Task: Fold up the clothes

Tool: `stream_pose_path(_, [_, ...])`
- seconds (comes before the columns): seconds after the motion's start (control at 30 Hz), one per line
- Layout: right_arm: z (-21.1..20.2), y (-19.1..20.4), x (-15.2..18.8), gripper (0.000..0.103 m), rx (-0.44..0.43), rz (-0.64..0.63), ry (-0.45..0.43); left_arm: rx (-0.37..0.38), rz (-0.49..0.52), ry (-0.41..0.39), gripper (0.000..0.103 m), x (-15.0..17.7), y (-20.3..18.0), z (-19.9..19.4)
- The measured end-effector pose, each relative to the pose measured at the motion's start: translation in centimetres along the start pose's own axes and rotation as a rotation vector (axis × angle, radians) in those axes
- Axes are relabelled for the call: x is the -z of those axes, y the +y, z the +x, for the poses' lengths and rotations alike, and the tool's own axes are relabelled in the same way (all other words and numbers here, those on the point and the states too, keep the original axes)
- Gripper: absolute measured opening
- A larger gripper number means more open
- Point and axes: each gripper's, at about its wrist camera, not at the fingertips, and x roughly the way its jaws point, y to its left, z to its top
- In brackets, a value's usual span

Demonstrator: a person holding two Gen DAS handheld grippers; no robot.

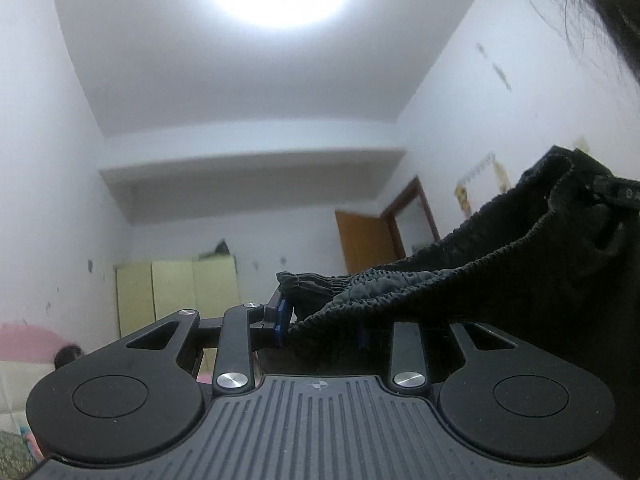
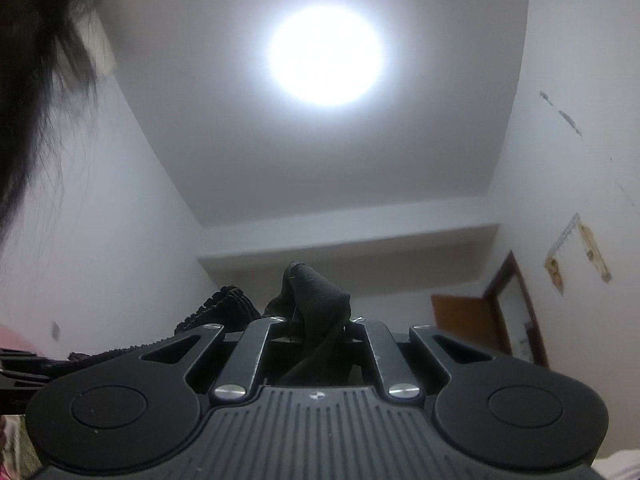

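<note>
A black garment with an elastic waistband (image 1: 460,276) is held up in the air. My left gripper (image 1: 320,328) points up toward the ceiling and is shut on one end of the waistband. The band stretches off to the right and its cloth hangs down the right edge. My right gripper (image 2: 316,320) also points up and is shut on a bunched corner of the same black garment (image 2: 316,292). More of the ruffled waistband (image 2: 224,308) runs off to its left. The fingertips of both grippers are hidden by cloth.
A bright round ceiling lamp (image 2: 324,60) is overhead. A yellow-green cabinet (image 1: 176,296) stands by the far wall and an orange-brown door (image 1: 368,240) is open at the right. The person's dark hair (image 2: 32,60) hangs close by. Pink bedding (image 1: 24,340) lies low left.
</note>
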Motion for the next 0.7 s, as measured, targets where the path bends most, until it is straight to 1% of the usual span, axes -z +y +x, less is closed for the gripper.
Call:
stream_pose_path(0.1, [3.6, -0.8, 3.7, 0.007, 0.026, -0.007, 0.098, 0.001, -0.031, 0.099, 0.031, 3.4, 1.1, 3.7])
stream_pose_path(0.17, [6.7, -1.8, 6.9, 0.007, 0.046, -0.001, 0.188, -0.002, -0.052, 0.171, 0.031, 5.9, 2.1, 6.8])
stream_pose_path(0.23, [9.7, -2.8, 10.7, 0.007, 0.064, 0.005, 0.279, -0.002, -0.063, 0.247, 0.032, 8.9, 2.9, 9.9])
stream_pose_path(0.33, [14.1, -4.4, 17.4, 0.007, 0.099, 0.004, 0.413, -0.002, -0.064, 0.362, 0.032, 14.1, 3.5, 15.2])
stream_pose_path(0.4, [17.5, -6.1, 22.8, 0.007, 0.118, 0.024, 0.514, -0.001, -0.065, 0.445, 0.032, 17.8, 3.8, 18.7])
stream_pose_path(0.47, [20.5, -7.7, 29.0, 0.007, 0.140, 0.041, 0.626, 0.000, -0.065, 0.527, 0.032, 21.6, 4.1, 22.2])
stream_pose_path(0.53, [22.0, -8.4, 35.7, 0.007, 0.149, 0.051, 0.744, 0.005, -0.079, 0.630, 0.033, 26.5, 4.2, 25.1])
stream_pose_path(0.6, [22.9, -8.7, 42.4, 0.008, 0.146, 0.072, 0.873, 0.007, -0.115, 0.751, 0.039, 31.9, 4.4, 28.0])
stream_pose_path(0.63, [23.0, -9.0, 45.8, 0.010, 0.145, 0.099, 0.951, 0.001, -0.137, 0.826, 0.041, 34.5, 4.5, 29.1])
stream_pose_path(0.67, [23.1, -9.6, 49.0, 0.011, 0.167, 0.116, 1.024, -0.011, -0.162, 0.911, 0.043, 37.0, 4.6, 29.9])
stream_pose_path(0.7, [22.3, -10.0, 51.4, 0.015, 0.187, 0.124, 1.086, -0.023, -0.187, 0.997, 0.043, 39.5, 4.7, 30.7])
